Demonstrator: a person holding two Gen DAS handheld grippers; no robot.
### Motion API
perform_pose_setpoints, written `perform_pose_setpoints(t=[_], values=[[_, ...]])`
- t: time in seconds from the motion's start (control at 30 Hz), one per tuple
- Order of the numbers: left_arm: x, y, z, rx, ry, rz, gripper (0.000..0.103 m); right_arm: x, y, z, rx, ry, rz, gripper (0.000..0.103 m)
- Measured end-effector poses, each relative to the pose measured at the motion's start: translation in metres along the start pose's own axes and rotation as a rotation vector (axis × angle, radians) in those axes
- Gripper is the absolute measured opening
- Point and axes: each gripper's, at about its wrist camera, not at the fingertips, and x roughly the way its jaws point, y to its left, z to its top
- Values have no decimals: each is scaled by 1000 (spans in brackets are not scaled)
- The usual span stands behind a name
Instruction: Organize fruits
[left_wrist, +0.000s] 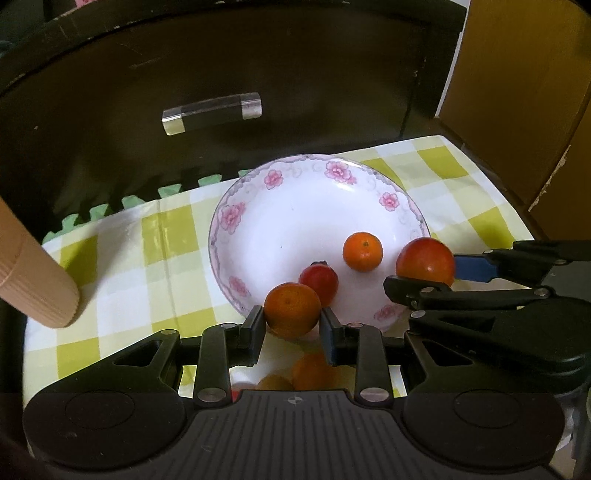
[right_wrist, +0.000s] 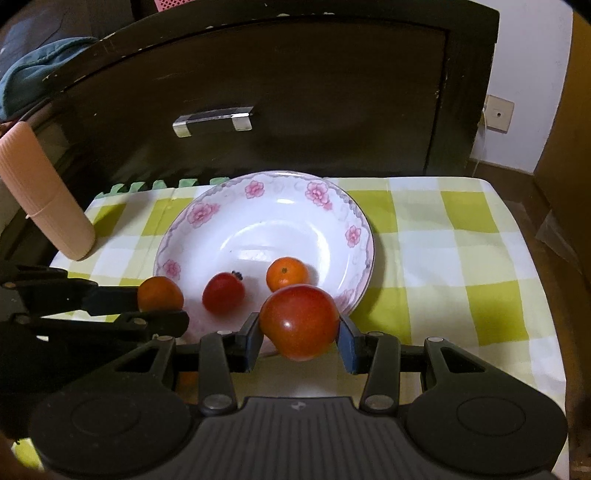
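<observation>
A white plate (left_wrist: 221, 221) (right_wrist: 354, 221) with pink flowers on its rim lies on the checked cloth. Inside it rest a small orange fruit (left_wrist: 362, 251) (right_wrist: 287, 274) and a small red fruit (left_wrist: 319, 282) (right_wrist: 223, 293). My left gripper (left_wrist: 293, 321) (right_wrist: 162, 304) is shut on an orange mandarin (left_wrist: 291, 310) (right_wrist: 160, 293), held over the plate's near rim. To its right, my right gripper (right_wrist: 301, 332) (left_wrist: 428, 275) is shut on a larger red fruit (right_wrist: 299, 321) (left_wrist: 424, 262), also at the plate's near edge.
A pink ribbed cylinder (left_wrist: 37, 280) (right_wrist: 48, 199) leans at the cloth's left edge. Behind the plate stands a dark cabinet with a metal handle (left_wrist: 212, 112) (right_wrist: 214, 120). Brown cardboard (left_wrist: 517, 92) stands to the right. The yellow-and-white cloth (right_wrist: 461, 240) extends right of the plate.
</observation>
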Motion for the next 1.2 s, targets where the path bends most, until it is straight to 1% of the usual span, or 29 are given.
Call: perform_pose_setpoints(t=[0.23,0.47,0.73,0.9,0.97,1.2], values=[[7,-2,3,12,-4,8,38,7,-5,7,-19,-23,-39,41],[10,4,3,10,-6,34,38,11,6,10,-80,-51,-70,41],[12,4,4,23,-14,60,39,17,4,15,-89,-49,-43,41],[12,5,3,26,-19,81,45,20,4,14,-91,-49,-30,42],[12,7,3,20,-18,84,48,20,4,15,-88,-49,-30,42],[8,9,4,11,-32,88,54,17,4,15,-88,-71,-40,43]])
